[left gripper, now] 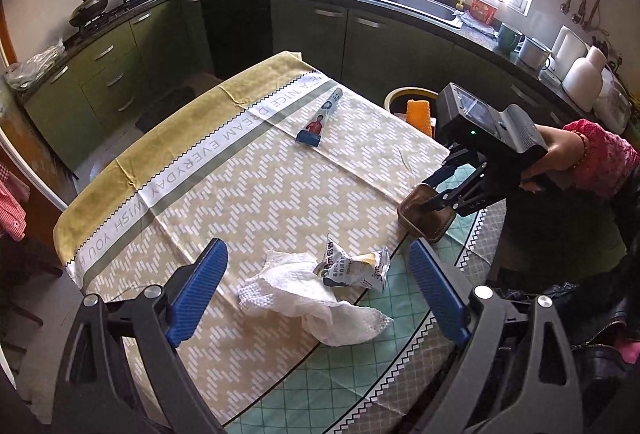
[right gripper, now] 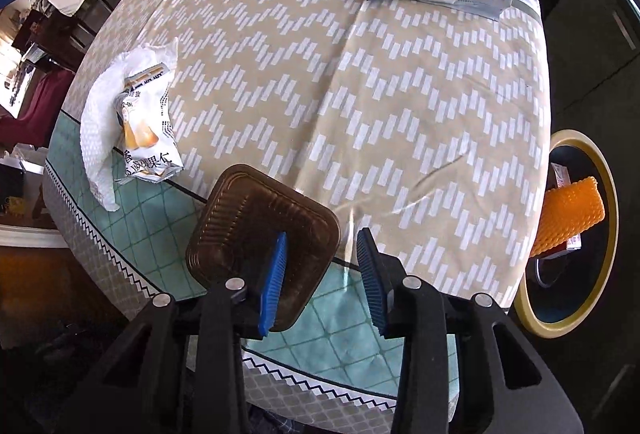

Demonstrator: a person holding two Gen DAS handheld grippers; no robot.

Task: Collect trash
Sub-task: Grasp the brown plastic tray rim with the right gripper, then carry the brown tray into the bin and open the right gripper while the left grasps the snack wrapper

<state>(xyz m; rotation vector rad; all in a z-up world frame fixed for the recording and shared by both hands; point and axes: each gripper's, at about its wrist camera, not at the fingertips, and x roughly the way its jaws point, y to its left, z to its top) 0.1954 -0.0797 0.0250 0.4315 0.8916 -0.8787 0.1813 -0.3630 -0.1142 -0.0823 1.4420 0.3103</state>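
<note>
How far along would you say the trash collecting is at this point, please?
Done: an orange foam net and a carton already lie in the bin. In hand: the right gripper straddles one edge of the brown tray, not visibly clamped. Left: the open left gripper hovers over the snack wrapper and paper towel; the long sachet lies untouched.
</note>
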